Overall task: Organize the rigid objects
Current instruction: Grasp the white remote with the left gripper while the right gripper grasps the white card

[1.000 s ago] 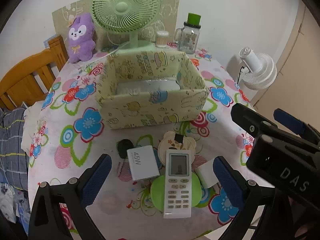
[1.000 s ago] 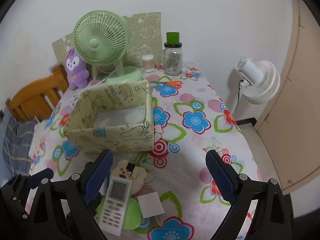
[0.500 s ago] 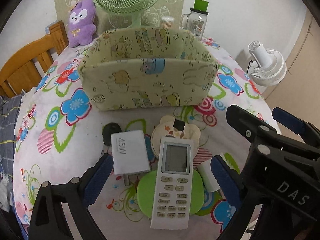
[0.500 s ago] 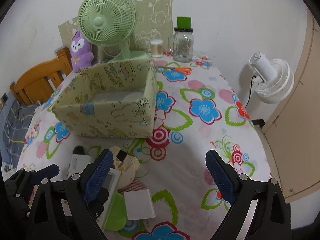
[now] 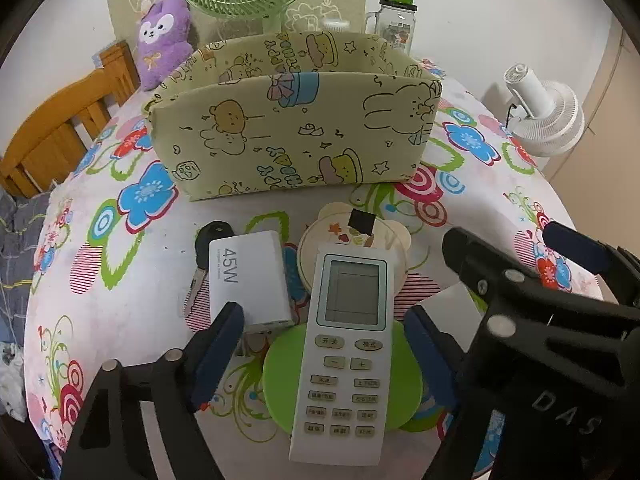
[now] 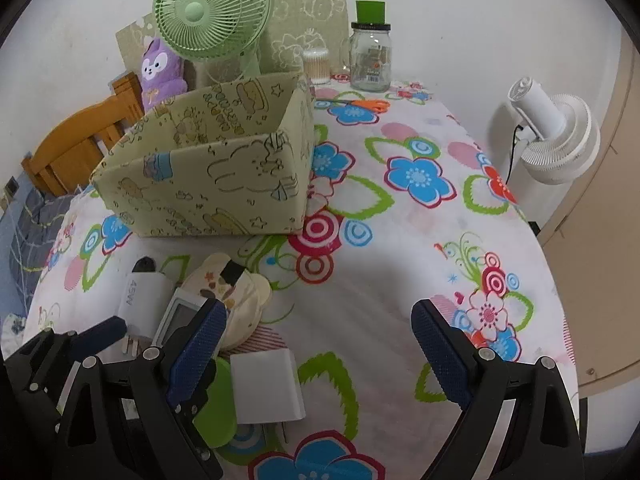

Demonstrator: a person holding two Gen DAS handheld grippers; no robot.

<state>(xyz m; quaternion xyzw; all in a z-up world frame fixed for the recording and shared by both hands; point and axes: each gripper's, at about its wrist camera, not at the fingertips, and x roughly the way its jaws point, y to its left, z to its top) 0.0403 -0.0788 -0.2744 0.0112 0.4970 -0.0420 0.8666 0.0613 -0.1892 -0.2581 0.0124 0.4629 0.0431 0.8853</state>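
A white remote control (image 5: pixel 344 344) lies on a green disc (image 5: pixel 280 376) near the table's front edge. My left gripper (image 5: pixel 324 340) hangs low over it, jaws closing, and the pads stand on either side of the remote without touching it. Beside the remote are a white 45W charger (image 5: pixel 248 276), a black key (image 5: pixel 212 236) and a beige bear-shaped piece (image 5: pixel 356 232). Behind them stands a yellow cartoon-print box (image 5: pixel 296 128). My right gripper (image 6: pixel 320 344) is open above a smaller white charger (image 6: pixel 266 384), which lies just inside its left finger.
At the back stand a green desk fan (image 6: pixel 208 12), a purple plush (image 6: pixel 160 68), a glass jar with a green lid (image 6: pixel 370 56) and a cotton-swab tub (image 6: pixel 316 64). A white floor fan (image 6: pixel 556 136) stands off the table's right edge, and a wooden chair (image 5: pixel 60 128) is on the left.
Both grippers have sunk closer to the tabletop, so the objects look larger. The left jaws have narrowed around the remote. The right jaws keep their width.
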